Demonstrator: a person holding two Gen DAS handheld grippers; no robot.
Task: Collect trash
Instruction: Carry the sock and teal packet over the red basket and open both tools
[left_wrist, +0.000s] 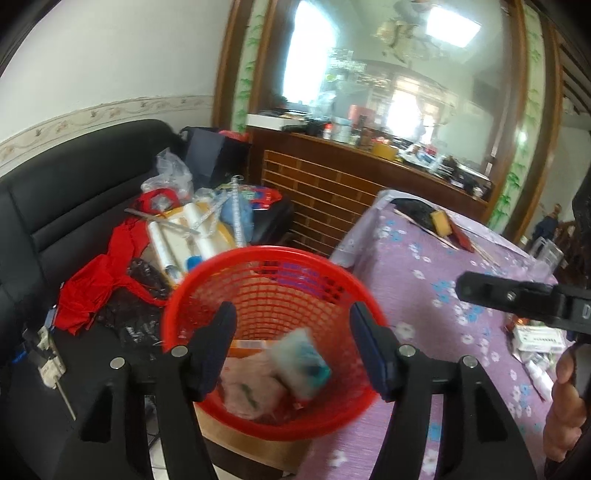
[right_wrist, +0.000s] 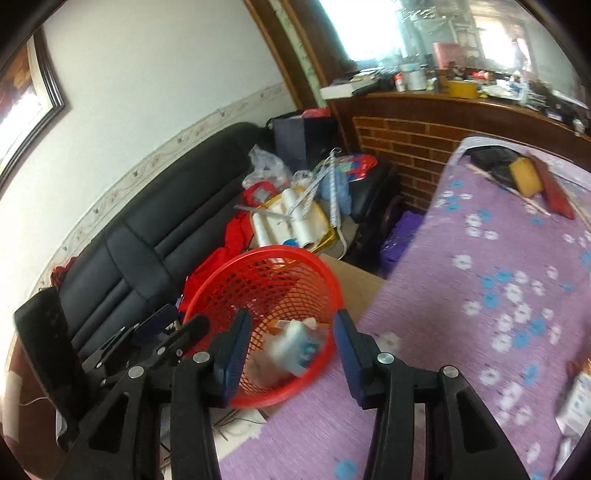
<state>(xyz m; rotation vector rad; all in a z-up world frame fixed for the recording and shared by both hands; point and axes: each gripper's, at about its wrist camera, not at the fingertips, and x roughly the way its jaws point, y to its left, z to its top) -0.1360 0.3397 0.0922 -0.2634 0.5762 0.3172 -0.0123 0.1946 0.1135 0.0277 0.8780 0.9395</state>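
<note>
Left gripper (left_wrist: 291, 350) jaws apart, empty, above red basket (left_wrist: 207, 280); right gripper (right_wrist: 291, 354) likewise

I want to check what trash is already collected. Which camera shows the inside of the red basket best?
The left wrist view: the red basket sits centred between the open fingers, and its floor shows a blurred white-and-teal wrapper. The right wrist view shows the basket from the side, tilted, with the contents partly hidden and blurred.
</note>
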